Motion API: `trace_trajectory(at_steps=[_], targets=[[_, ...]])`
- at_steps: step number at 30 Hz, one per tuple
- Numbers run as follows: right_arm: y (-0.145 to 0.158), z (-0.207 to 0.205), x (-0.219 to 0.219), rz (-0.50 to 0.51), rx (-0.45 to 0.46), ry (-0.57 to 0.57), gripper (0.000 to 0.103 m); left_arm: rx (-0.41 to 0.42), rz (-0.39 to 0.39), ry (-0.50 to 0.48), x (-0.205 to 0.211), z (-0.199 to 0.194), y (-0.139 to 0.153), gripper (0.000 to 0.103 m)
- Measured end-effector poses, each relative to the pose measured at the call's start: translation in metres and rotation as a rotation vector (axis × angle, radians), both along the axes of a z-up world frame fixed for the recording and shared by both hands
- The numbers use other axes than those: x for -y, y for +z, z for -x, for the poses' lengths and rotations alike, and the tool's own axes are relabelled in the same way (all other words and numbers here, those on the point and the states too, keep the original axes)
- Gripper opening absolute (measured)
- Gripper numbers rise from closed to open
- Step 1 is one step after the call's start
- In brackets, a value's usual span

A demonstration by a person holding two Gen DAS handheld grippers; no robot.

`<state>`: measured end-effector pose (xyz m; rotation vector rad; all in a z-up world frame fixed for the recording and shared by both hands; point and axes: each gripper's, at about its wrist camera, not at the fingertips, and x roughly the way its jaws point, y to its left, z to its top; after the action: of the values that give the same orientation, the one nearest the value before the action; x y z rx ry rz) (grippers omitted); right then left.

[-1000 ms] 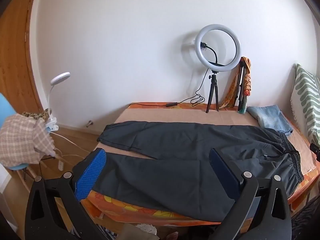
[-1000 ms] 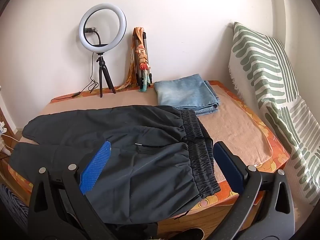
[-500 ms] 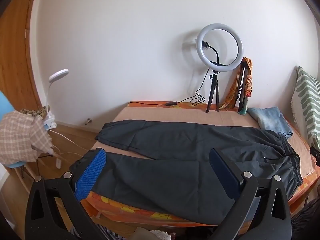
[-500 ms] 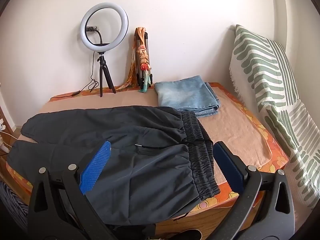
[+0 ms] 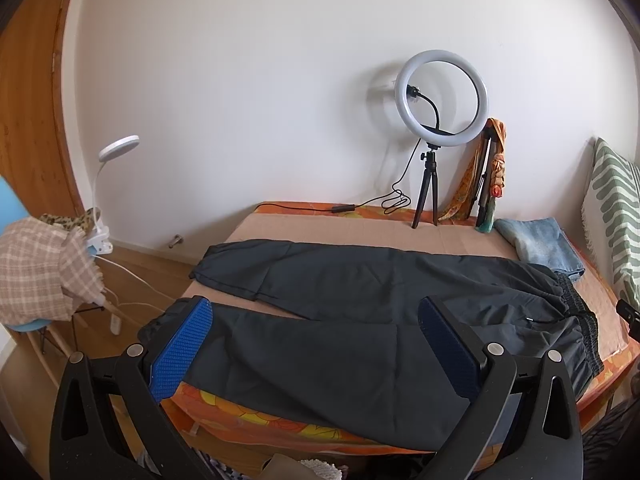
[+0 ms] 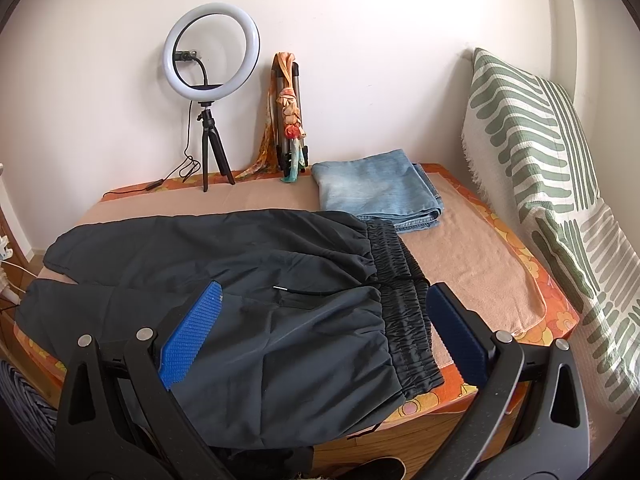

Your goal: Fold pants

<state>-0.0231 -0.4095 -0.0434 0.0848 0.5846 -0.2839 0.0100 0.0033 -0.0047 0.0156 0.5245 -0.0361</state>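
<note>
Dark grey pants lie spread flat across the bed, both legs running left and the black elastic waistband at the right; the near leg overhangs the front edge. My left gripper is open and empty, held back above the near leg. My right gripper is open and empty, held back above the waistband end of the pants.
A ring light on a tripod and a folded tripod with a scarf stand at the back. Folded jeans lie at the back right. A striped cushion is right. A chair with plaid cloth and a lamp stand left.
Both grippers have drawn back and risen slightly, so the bed looks a little farther off. The pants have not moved.
</note>
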Motion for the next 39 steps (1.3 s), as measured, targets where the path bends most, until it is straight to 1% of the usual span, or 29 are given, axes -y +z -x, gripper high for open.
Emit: trace_trajectory(at_steps=[39], targets=[[0.0034,-0.0014,-0.0023,-0.013,-0.002,0.008,0.103,0.006,0.006,-0.002,-0.0005,0.0024,0.0013,0.102]])
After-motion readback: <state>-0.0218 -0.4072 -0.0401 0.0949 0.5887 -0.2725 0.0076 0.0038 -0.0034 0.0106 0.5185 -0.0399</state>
